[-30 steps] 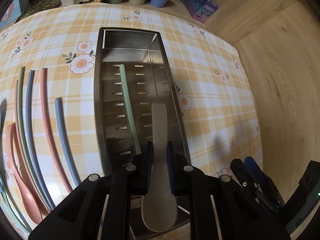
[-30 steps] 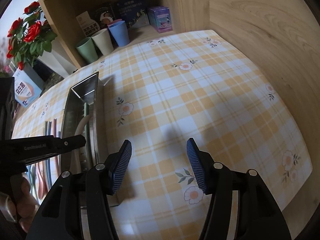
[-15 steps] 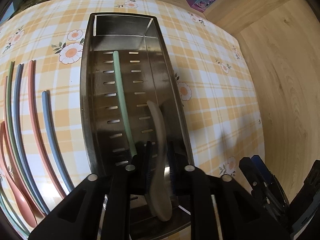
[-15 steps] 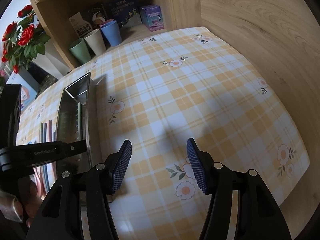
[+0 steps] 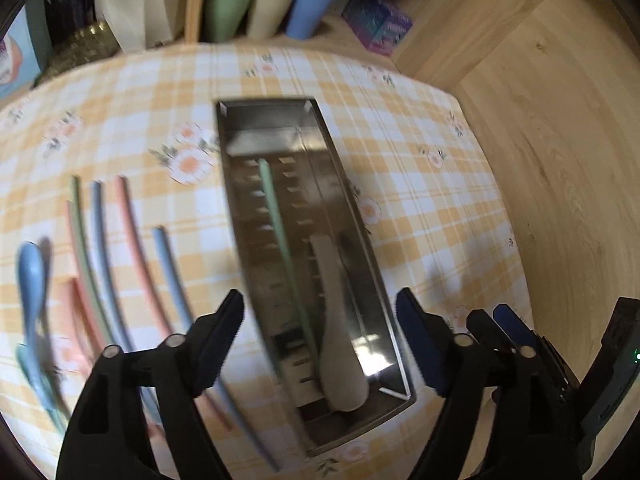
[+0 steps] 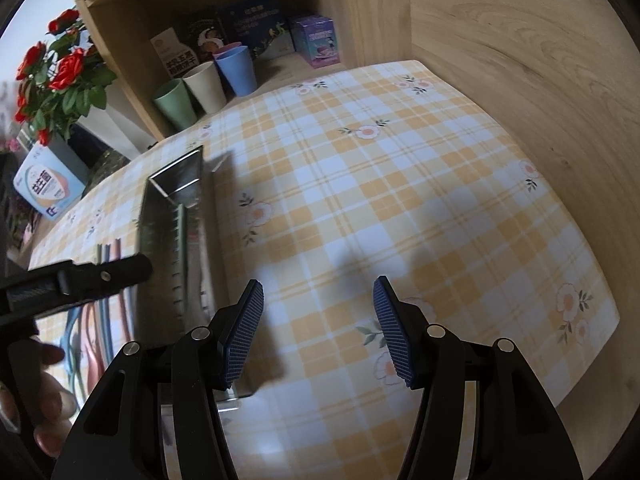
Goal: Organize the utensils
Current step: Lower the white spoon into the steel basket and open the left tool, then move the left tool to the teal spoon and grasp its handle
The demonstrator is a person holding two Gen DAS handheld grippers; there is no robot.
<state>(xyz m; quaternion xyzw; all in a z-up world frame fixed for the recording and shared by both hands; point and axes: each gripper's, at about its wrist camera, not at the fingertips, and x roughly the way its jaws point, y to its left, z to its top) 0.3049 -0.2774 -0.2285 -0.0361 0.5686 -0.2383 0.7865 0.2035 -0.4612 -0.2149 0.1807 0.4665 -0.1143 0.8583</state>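
Observation:
A long steel tray lies on the checked tablecloth; it also shows in the right wrist view. Inside it lie a beige spoon and a green chopstick. My left gripper is open and empty, raised above the tray's near end. Left of the tray lie several loose utensils: a pink chopstick, blue chopsticks, a green chopstick and a blue spoon. My right gripper is open and empty over bare tablecloth, right of the tray.
Green, beige and blue cups stand at the table's far edge by a purple box. A wooden wall runs along the right. A vase of red flowers stands far left.
My left gripper has opened and let go of the beige spoon, which now lies in the tray. The gripper has lifted and drawn back. The right gripper has barely moved.

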